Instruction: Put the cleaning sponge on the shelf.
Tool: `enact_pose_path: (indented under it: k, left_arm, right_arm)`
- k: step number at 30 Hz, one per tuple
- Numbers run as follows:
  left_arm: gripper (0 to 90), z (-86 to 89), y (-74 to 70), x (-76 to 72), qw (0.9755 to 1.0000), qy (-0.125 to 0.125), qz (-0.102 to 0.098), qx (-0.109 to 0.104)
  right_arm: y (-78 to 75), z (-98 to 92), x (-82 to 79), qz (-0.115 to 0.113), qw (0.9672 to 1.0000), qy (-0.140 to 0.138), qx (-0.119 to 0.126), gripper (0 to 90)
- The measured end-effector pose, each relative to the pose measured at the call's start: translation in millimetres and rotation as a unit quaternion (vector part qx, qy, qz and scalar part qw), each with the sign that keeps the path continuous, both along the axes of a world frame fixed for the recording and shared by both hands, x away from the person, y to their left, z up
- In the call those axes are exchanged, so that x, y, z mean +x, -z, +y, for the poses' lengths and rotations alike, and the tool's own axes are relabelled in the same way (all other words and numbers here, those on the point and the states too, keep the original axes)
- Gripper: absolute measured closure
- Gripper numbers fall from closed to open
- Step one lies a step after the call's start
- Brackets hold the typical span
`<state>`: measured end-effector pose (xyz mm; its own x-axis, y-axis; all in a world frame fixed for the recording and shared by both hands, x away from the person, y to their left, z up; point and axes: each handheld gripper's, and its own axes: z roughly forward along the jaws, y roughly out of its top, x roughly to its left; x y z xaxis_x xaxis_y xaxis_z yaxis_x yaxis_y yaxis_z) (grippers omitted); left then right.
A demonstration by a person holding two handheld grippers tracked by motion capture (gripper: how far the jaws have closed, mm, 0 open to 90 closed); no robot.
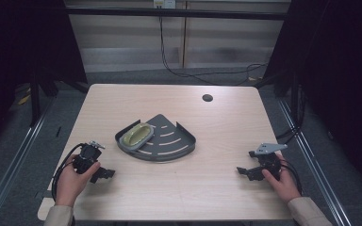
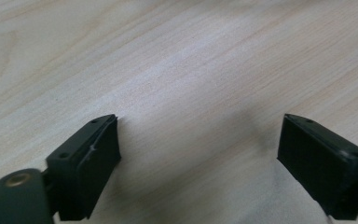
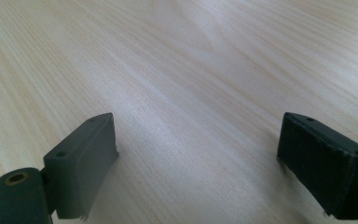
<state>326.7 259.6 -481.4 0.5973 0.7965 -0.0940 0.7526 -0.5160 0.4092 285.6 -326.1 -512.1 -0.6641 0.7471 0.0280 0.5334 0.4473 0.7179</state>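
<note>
tray [image 1: 181, 141] of dark grey, fan-shaped with slots in its floor and a low wall, lies on the wooden table [image 1: 217, 197] between the two grippers and farther from the person than either; at its left corner sits a grey-rimmed oval dish [image 1: 138, 136] with a yellowish-green inside, tilted over the tray's edge; what the dish holds cannot be told; left gripper [image 1: 104, 174], held in the left hand [image 1: 73, 181], rests near the table's near left, the tray up and to its right, well apart; in the left gripper view its jaws stand wide with bare wood between them; right gripper [image 1: 245, 172], in the right hand [image 1: 283, 181], lies near the right edge, the tray to its left; its jaws likewise spread wide over bare wood, gripping nothing.
</note>
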Motion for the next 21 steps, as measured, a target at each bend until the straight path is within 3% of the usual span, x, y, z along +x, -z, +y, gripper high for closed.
enact_pose_path:
  k: [11,21]
  left_arm:
    - [0.3,-2.0,9.4,-5.9,0.9988,0.017,-0.044,0.008]
    - [0.0,3.5,14.6,-9.0,0.9964,0.013,-0.082,-0.016]
  right_arm:
    - [0.0,0.0,0.0,0.0,1.0,0.0,0.0,11.1]
    - [0.0,0.0,0.0,0.0,1.0,0.0,0.0,11.1]
